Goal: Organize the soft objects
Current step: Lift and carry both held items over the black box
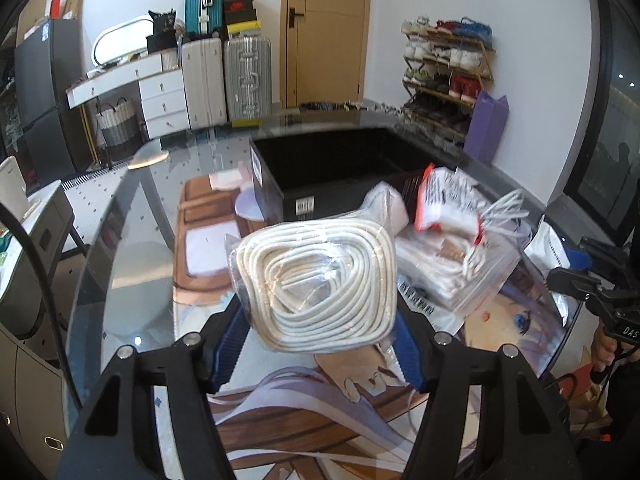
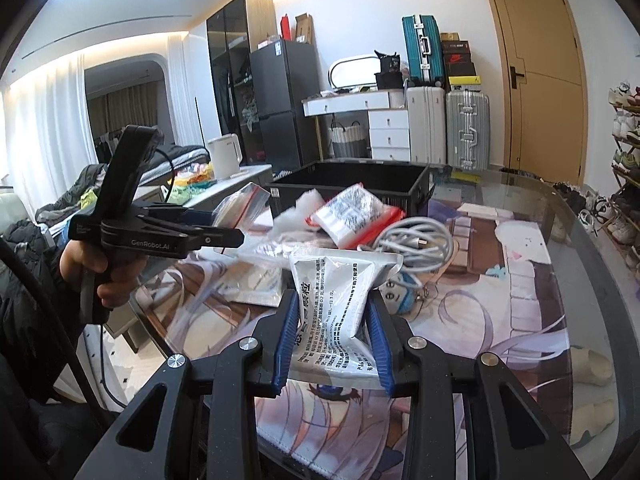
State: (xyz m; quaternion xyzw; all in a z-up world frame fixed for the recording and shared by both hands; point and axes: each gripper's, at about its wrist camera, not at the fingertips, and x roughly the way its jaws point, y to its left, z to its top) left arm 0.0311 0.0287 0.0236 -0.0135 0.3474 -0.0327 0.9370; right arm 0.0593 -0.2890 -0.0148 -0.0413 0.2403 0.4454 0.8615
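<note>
Rope coil bag (image 1: 316,284) pinched in my left gripper (image 1: 320,344), up off table mat (image 1: 280,440). White printed pouch (image 2: 336,312) clamped in my right gripper (image 2: 334,344). Further back: loose packet pile (image 1: 452,240), then black bin (image 1: 328,160).

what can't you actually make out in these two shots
- Black bin floor: left wrist view, near wall hides it; right wrist view, too low an angle.
- Packets under the bagged rope coil: left wrist view, the coil in the left tool covers them.
- Print on the white pouch in the right tool: too small and creased.
</note>
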